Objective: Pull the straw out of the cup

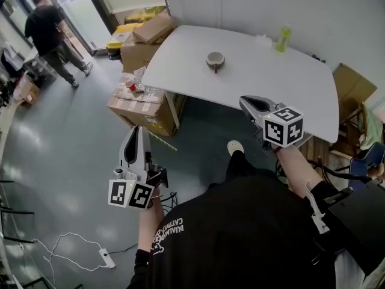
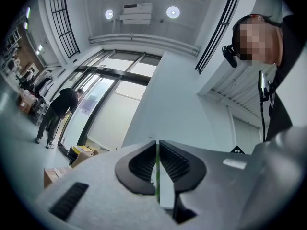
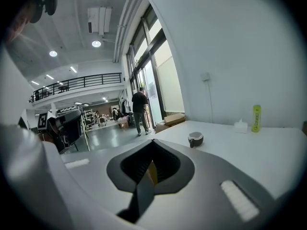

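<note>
The left gripper (image 2: 157, 145) had its jaws drawn almost together, clamped on a thin green straw (image 2: 157, 176) that ran as a narrow line down the gap between the ribbed black pads. In the head view this gripper was held low at the person's left, over the grey floor and off the table's near-left corner, its marker cube nearest the person's black shirt and its nose pointing toward a stack of cardboard boxes (image 1: 141, 107). The right gripper (image 3: 152, 143) had its jaws together at the tips; a small tan sliver showed low in the gap, too small to tell what it was. It was held at the near edge of the white table (image 1: 271, 71), pointing across the tabletop. The cup (image 1: 215, 59), a small grey mug with a dark handle, stood upright near the middle of the table, well apart from both grippers and from the straw, which was out of it. Toward the table's far edge stood a yellow-green bottle (image 1: 283, 39), with a small white object just beside it. More cardboard boxes were stacked at the far-left corner of the table. On the floor near the person's left side lay a white power strip (image 1: 107, 258) with its cable looping away. Farther off, by the glass doors, a person in dark clothes (image 1: 48, 32) stood facing away.
</note>
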`<state>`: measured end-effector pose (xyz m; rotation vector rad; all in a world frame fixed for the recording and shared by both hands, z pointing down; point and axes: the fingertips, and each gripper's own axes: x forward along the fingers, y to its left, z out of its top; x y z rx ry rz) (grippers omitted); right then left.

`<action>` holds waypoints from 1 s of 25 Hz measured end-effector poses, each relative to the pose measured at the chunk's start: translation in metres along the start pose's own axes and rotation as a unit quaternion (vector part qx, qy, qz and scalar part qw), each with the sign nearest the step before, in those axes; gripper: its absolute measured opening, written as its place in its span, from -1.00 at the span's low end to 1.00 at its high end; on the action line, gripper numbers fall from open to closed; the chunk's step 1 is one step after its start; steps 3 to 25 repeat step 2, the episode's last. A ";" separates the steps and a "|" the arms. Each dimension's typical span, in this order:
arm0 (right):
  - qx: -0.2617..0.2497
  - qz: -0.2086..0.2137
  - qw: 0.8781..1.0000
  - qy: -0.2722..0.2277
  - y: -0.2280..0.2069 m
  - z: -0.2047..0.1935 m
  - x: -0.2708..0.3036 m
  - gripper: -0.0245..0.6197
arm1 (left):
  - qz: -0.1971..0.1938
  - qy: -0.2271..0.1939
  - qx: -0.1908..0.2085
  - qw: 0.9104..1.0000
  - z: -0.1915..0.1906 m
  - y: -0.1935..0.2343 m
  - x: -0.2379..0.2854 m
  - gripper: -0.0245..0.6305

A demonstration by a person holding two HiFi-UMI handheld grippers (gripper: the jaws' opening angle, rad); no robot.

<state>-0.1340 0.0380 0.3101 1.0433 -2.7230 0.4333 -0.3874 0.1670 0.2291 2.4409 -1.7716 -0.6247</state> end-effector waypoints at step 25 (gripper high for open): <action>-0.001 0.001 1.000 0.001 0.004 -0.003 -0.002 -0.91 | 0.000 -0.002 -0.002 1.000 -0.001 -0.002 -0.004 -0.85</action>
